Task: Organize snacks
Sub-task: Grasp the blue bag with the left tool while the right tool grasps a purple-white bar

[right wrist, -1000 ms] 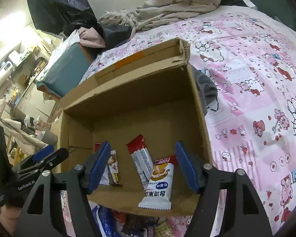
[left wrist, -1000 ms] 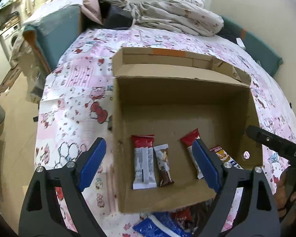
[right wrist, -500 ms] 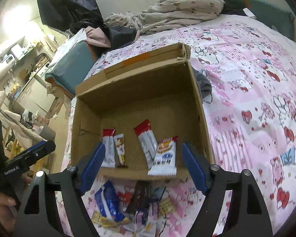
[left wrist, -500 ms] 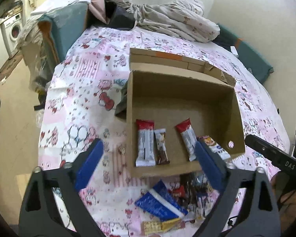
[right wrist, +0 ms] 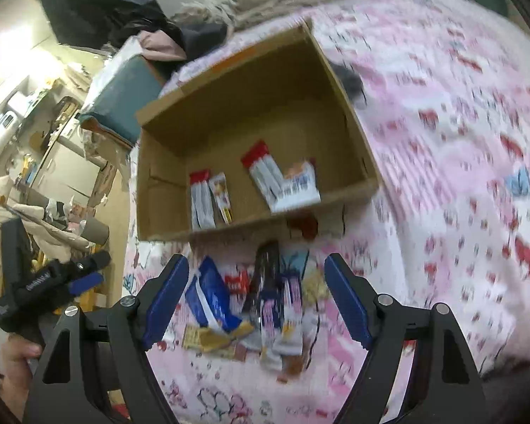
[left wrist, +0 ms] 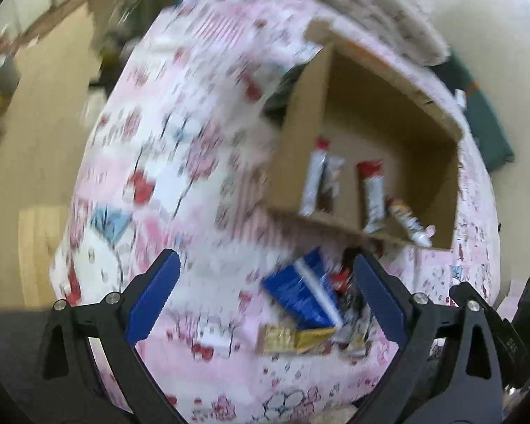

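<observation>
Both tongs, left point(left wrist: 265, 304) and right point(right wrist: 256, 300), gape empty above the pile point(right wrist: 265, 311) at lower centre, below the box point(right wrist: 251, 134) — blur probably risks grabbing several.

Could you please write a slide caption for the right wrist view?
Open right gripper above a loose snack pile before a cardboard box holding four bars.

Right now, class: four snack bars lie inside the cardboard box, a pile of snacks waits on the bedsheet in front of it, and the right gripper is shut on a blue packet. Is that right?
One detail is wrong. The right gripper is open and holds nothing; the blue packet lies in the pile on the bedsheet, as the right wrist view shows. The rest holds, including the four bars in the cardboard box.
</observation>
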Demonstrator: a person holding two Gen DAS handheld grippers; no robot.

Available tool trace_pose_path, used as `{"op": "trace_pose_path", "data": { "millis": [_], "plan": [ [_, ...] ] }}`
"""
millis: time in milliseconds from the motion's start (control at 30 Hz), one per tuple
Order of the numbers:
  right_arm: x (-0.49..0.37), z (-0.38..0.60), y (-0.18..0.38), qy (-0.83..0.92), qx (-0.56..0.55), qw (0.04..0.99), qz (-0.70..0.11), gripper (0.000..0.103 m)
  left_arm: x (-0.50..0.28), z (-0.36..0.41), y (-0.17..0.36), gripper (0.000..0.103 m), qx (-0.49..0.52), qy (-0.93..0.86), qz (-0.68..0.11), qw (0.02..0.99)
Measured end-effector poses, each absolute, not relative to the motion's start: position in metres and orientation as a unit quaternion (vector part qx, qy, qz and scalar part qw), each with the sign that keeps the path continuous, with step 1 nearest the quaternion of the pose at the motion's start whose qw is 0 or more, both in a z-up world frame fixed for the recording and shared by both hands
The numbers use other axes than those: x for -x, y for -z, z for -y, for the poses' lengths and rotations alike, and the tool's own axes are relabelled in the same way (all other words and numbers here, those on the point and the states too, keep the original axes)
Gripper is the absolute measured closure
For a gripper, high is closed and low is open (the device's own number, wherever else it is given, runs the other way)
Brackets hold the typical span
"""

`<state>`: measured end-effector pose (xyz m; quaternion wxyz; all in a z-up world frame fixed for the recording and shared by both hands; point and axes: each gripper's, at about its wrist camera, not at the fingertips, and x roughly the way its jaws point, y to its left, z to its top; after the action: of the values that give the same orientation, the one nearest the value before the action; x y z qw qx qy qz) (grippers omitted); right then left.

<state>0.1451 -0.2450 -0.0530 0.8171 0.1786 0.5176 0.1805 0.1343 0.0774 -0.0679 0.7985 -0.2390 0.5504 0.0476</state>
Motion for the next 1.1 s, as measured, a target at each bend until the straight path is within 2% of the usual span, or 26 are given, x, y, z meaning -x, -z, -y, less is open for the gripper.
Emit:
{"op": "trace_pose_path", "data": {
  "millis": [200, 367, 533, 600, 833, 933, 1000, 1100],
  "plan": [
    [-0.139, 0.249, 0.067, -0.157, -0.207, 0.800, -0.541, 0.021, -0.122, -0.061, 0.106, 0.006, 0.261, -0.050, -0.603, 0.752],
    [-0.141, 0.262, 0.082, -0.113, -0.222, 0.785, -0.567, 0.021, -0.122, -0.032, 0.114, 0.006, 0.308, -0.026, -0.601, 0.737],
    [-0.143, 0.278, 0.099, -0.094, -0.255, 0.759, -0.592, 0.021, -0.127, -0.008, 0.139, 0.006, 0.298, -0.060, -0.629, 0.716],
    [-0.142, 0.280, 0.101, -0.087, -0.253, 0.759, -0.594, 0.021, -0.129, -0.001, 0.150, 0.011, 0.295, -0.063, -0.647, 0.701],
    [-0.146, 0.279, 0.100, -0.106, -0.279, 0.748, -0.593, 0.021, -0.137, 0.016, 0.166, 0.013, 0.265, -0.077, -0.665, 0.694],
    [-0.145, 0.274, 0.097, -0.112, -0.275, 0.750, -0.591, 0.021, -0.139, 0.018, 0.165, 0.029, 0.246, -0.083, -0.669, 0.696],
    [-0.146, 0.271, 0.095, -0.116, -0.272, 0.751, -0.590, 0.021, -0.142, 0.020, 0.165, 0.050, 0.228, -0.079, -0.676, 0.696],
    [-0.147, 0.268, 0.092, -0.125, -0.264, 0.757, -0.585, 0.021, -0.141, 0.018, 0.164, 0.064, 0.239, -0.065, -0.688, 0.682]
  ]
}}
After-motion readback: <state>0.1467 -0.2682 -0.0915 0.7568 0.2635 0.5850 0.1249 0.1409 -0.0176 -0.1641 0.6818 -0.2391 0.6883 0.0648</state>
